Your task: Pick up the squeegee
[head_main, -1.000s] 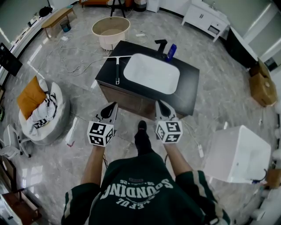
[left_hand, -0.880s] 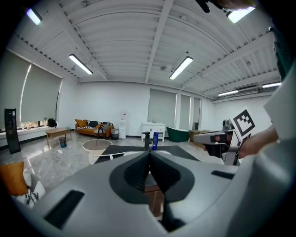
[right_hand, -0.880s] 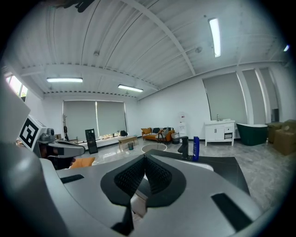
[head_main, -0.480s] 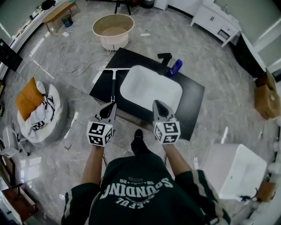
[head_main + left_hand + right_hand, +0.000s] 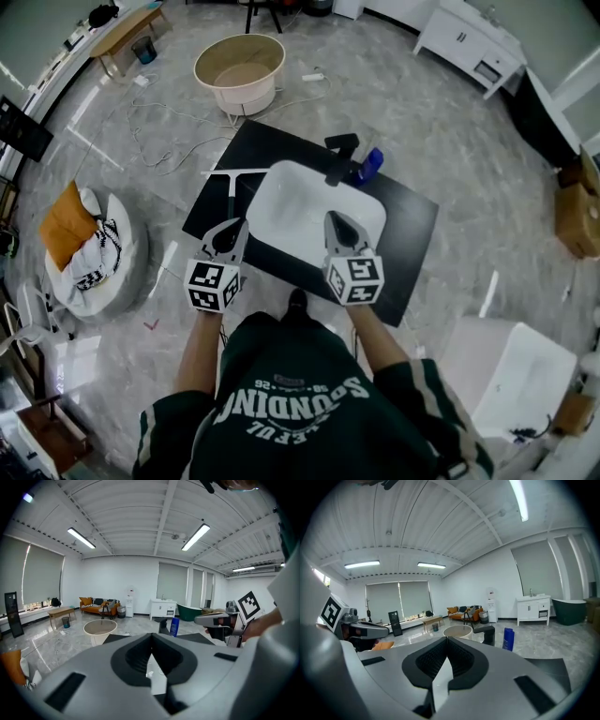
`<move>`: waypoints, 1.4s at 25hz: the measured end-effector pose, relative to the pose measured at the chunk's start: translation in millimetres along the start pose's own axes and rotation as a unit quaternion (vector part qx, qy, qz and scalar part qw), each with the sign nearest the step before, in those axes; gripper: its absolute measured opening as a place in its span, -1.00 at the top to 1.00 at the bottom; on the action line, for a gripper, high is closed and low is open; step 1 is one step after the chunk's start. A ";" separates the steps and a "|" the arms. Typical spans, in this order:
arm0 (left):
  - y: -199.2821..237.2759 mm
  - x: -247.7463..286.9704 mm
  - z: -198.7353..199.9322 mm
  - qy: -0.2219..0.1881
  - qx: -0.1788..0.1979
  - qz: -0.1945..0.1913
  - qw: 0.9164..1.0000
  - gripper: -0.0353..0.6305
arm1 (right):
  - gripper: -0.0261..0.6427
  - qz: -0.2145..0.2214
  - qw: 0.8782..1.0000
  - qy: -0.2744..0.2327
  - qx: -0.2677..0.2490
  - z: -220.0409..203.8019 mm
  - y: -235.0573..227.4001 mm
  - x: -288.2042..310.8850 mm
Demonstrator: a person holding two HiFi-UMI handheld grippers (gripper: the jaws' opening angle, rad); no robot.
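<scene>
The left gripper (image 5: 232, 228) has its two jaws pressed together with nothing between them; its own view (image 5: 151, 641) shows the tips meeting. The right gripper (image 5: 335, 223) is the same, closed at the tips and empty (image 5: 446, 644). Both are held forward side by side, near each other, and both point a little downward.

Just in front of the left gripper lies the squeegee (image 5: 229, 192). It lies flat on the left part of the black counter (image 5: 403, 234), with its blade across the far end and its handle running back toward the person. In the head view the near end of the handle comes almost to the tip of the left gripper. I cannot tell how high the gripper is above it.

To the right of the squeegee is the white basin (image 5: 314, 211), and the right gripper hangs over its near rim. Behind the basin stand a black faucet (image 5: 339, 155) and a blue bottle (image 5: 370, 164). Further away, on the floor, is a round beige tub (image 5: 239, 70).

What has changed: a second ago the counter was well ahead of both grippers, and now they are over its near edge. The person has walked up to it, while the jaws stayed closed the whole time.

For the task, I judge that the approach is nearly done and the grasp is not begun. The left gripper is the better placed. It must first open, then come down around the handle.
</scene>
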State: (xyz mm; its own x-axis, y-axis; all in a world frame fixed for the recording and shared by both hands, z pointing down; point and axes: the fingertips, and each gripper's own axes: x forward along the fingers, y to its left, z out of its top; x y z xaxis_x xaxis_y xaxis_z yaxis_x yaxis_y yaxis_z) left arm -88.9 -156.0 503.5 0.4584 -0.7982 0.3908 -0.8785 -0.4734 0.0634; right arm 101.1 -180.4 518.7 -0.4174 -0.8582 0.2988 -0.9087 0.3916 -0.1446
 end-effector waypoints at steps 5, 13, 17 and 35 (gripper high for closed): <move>-6.6 32.1 15.3 0.000 0.010 -0.019 1.000 0.89 | 0.91 -0.021 1.000 -0.009 0.011 8.4 -25.6 1.3; -34.6 91.0 37.6 0.001 0.036 -0.081 0.996 0.89 | 0.91 -0.075 0.997 -0.015 0.021 12.8 -72.6 -7.7; -39.5 114.9 46.5 0.000 0.044 -0.108 0.993 0.89 | 0.91 -0.097 0.995 -0.015 0.028 13.9 -85.8 -5.2; 27.7 142.5 41.6 0.013 0.021 -0.113 0.993 0.88 | 0.91 -0.085 0.996 0.007 0.005 28.5 -53.7 62.5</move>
State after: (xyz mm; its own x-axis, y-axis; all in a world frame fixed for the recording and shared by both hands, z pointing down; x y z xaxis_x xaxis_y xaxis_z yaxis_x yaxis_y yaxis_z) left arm -42.4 -298.4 522.8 0.6388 -0.6605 0.3945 -0.7474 -0.6544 0.1145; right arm 124.1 -264.5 518.3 -0.2572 -0.9073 0.3325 -0.9663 0.2370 -0.1006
